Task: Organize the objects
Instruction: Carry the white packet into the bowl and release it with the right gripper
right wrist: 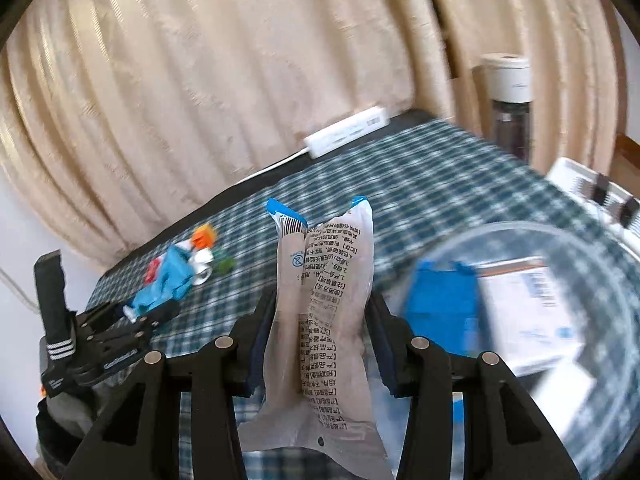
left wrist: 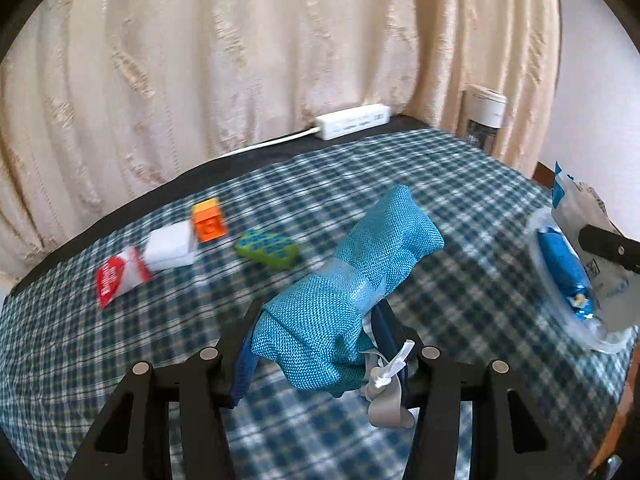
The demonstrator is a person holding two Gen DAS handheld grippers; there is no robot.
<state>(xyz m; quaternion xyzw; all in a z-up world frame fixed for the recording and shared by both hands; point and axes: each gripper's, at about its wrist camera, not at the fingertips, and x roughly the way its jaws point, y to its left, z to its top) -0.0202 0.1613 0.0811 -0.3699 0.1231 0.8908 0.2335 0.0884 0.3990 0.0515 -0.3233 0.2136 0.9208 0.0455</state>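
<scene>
My left gripper (left wrist: 316,320) is shut on a rolled blue cloth bundle (left wrist: 348,276) and holds it above the checked tablecloth (left wrist: 120,360). The bundle also shows in the right wrist view (right wrist: 168,280). My right gripper (right wrist: 320,308) is shut on a white packet with a blue end (right wrist: 320,320), just left of a clear plastic bowl (right wrist: 560,320). The bowl holds a blue packet (right wrist: 444,304) and a white box (right wrist: 528,312). The bowl (left wrist: 560,308) and the white packet (left wrist: 588,216) show at the right edge of the left wrist view.
On the cloth at the far left lie a red sachet (left wrist: 118,276), a white box (left wrist: 170,248), an orange block (left wrist: 208,220) and a green-blue block (left wrist: 268,248). A white power strip (left wrist: 352,120) and a jar (left wrist: 482,120) stand at the back by the curtain.
</scene>
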